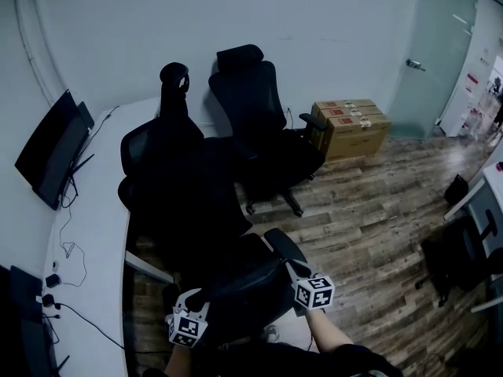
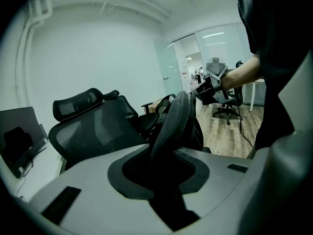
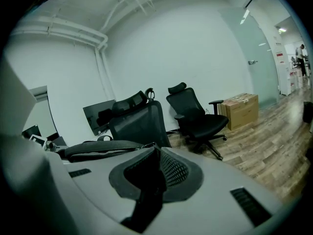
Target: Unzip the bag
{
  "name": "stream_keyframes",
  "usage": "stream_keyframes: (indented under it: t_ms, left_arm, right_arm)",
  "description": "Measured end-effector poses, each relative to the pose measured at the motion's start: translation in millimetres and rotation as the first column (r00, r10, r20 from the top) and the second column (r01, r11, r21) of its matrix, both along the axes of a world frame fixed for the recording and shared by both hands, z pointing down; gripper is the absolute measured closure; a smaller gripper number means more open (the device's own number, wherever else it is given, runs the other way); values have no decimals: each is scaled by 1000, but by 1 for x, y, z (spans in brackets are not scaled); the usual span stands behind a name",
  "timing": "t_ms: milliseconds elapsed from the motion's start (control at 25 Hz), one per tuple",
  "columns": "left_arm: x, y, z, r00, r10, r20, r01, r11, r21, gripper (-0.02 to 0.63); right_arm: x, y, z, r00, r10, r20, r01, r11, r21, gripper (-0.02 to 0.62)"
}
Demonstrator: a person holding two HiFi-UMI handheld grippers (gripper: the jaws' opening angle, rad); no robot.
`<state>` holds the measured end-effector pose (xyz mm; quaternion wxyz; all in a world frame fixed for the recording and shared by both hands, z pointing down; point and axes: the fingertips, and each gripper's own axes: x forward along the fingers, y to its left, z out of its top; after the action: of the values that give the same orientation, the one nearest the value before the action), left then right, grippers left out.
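A black bag [image 1: 240,289] hangs between my two grippers at the bottom of the head view. My left gripper [image 1: 206,297] is shut on one end of it; in the left gripper view the jaws [image 2: 168,153] pinch a padded dark fold of the bag [image 2: 176,116], which runs away toward my right gripper [image 2: 208,89]. My right gripper [image 1: 277,246] holds the other end. In the right gripper view the bag [image 3: 93,150] lies out to the left, and its zipper line ends at a small pull [image 3: 142,146] at the tips of the shut jaws [image 3: 151,155].
Two black office chairs [image 1: 263,124] stand just ahead on the wood floor. A curved white desk [image 1: 86,234] with a monitor [image 1: 51,151] and cables runs along the left. Cardboard boxes [image 1: 350,126] sit by the far wall near a glass door [image 1: 428,53].
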<state>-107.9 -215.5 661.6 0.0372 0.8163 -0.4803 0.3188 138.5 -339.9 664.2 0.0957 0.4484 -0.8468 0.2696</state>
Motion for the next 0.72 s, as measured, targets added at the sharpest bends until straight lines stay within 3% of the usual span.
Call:
stream_keyframes:
  t_ms: [720]
  left_arm:
    - [6,6,7,1000,-19,10,19,1000,-7,505]
  right_arm:
    - [5,-3,21,999,-4,-35,1,998,-60,534]
